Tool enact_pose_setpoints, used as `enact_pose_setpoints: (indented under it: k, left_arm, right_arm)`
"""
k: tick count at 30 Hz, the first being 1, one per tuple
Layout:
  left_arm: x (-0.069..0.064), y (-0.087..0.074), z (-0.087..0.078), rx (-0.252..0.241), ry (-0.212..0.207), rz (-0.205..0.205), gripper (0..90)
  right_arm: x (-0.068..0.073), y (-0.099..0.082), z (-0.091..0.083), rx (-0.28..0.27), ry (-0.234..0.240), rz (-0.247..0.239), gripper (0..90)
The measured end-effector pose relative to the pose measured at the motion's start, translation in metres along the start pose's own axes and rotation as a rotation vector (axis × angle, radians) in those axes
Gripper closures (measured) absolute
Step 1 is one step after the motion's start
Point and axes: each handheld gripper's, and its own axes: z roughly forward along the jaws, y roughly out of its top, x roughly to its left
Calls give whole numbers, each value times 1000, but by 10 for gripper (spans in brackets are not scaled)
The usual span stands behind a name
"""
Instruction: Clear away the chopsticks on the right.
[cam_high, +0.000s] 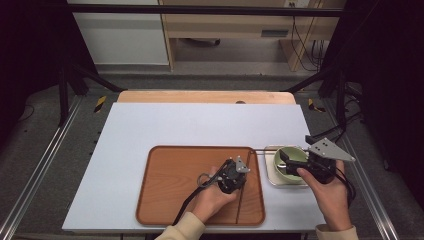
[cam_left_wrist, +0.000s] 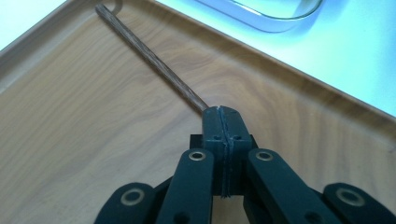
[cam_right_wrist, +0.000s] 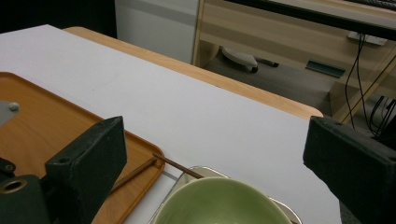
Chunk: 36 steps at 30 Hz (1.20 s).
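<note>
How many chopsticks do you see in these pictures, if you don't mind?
2. One chopstick lies on the wooden tray, pinched by the left gripper. The second chopstick rests across the glass dish.

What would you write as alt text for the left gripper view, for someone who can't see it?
The left gripper's black jaws are shut on the near end of a thin brown chopstick, which runs away across a wooden tray towards its far corner. Beyond the tray's rim, on the white table, sits the edge of a clear dish.

Even overhead light (dark edges), slight blur
</note>
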Motion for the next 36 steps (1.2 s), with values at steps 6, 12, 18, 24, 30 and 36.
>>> enact_pose_setpoints:
  k: [6,12,18,24,30,36]
  left_arm:
    - [-1,4,5,-10,-6,0,899]
    - [-4,8,6,-11,-12,-7,900]
    - [-10,7,3,-11,-20,1,900]
    - [-13,5,2,-12,-36,-18,900]
    - [-13,6,9,-25,-35,-19,900]
    - [-11,6,9,-36,-29,-14,900]
  right_arm:
    - [2,0,1,1,4,-2,67]
    - [1,0,1,5,8,-3,66]
    - [0,-1,1,5,5,1,66]
    - [0,0,1,8,7,-1,66]
    - [1,-1,1,11,8,-5,67]
    - [0,-1,1,11,9,-5,66]
